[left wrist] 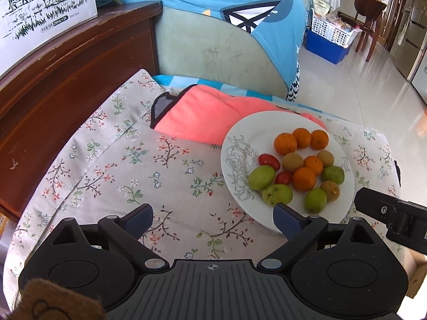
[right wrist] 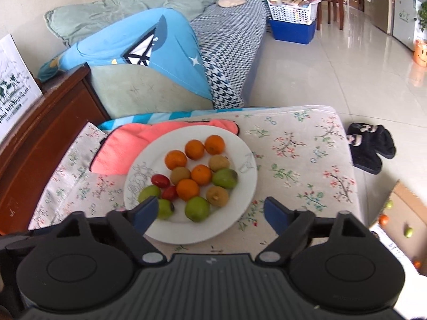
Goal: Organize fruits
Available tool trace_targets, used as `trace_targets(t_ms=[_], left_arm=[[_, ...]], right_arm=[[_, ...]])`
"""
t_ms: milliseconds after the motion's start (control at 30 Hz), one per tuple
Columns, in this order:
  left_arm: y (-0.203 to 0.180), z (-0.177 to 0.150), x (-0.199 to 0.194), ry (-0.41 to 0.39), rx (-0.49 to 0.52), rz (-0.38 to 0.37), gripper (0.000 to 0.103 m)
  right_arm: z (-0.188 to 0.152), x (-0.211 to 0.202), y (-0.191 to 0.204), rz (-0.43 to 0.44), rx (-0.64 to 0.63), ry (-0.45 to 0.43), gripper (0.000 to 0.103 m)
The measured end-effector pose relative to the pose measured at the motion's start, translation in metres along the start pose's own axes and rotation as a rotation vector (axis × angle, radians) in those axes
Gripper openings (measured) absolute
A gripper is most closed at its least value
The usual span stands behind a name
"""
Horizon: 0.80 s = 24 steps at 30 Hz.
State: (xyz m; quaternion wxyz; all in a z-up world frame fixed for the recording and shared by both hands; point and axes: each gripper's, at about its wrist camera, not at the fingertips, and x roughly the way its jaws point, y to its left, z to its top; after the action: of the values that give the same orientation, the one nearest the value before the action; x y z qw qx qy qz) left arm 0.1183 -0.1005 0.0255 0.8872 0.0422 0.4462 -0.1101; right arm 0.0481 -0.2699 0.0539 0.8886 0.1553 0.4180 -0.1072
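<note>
A pink towel lies on the floral cloth, black slippers beside.

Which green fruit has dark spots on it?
The green fruit at the plate's near edge, just below the two red tomatoes. Its skin is speckled with dark spots; the other green ones look smoother.

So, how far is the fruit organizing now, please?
Done: the white round plate on the floral cloth holds grouped orange citrus, brown fruits, green fruits and red tomatoes. In hand: nothing; the left claw and right claw are open and empty. Left: a few fruits on the cardboard beside the table.
</note>
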Motion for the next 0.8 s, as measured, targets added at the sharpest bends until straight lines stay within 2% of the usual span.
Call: trace_targets(t_ms=[300, 467, 800], left_arm=[[-0.002, 0.002, -0.001, 0.005, 0.017, 0.019, 0.099], [-0.003, 0.005, 0.002, 0.011, 0.025, 0.037, 0.099], [-0.004, 0.009, 0.008, 0.037, 0.005, 0.056, 0.099]], right_arm=[[-0.002, 0.012, -0.001, -0.044, -0.007, 0.047, 0.094], [-0.003, 0.021, -0.002, -0.097, -0.016, 0.074, 0.096], [-0.003, 0.030, -0.002, -0.144, -0.022, 0.082, 0.096]])
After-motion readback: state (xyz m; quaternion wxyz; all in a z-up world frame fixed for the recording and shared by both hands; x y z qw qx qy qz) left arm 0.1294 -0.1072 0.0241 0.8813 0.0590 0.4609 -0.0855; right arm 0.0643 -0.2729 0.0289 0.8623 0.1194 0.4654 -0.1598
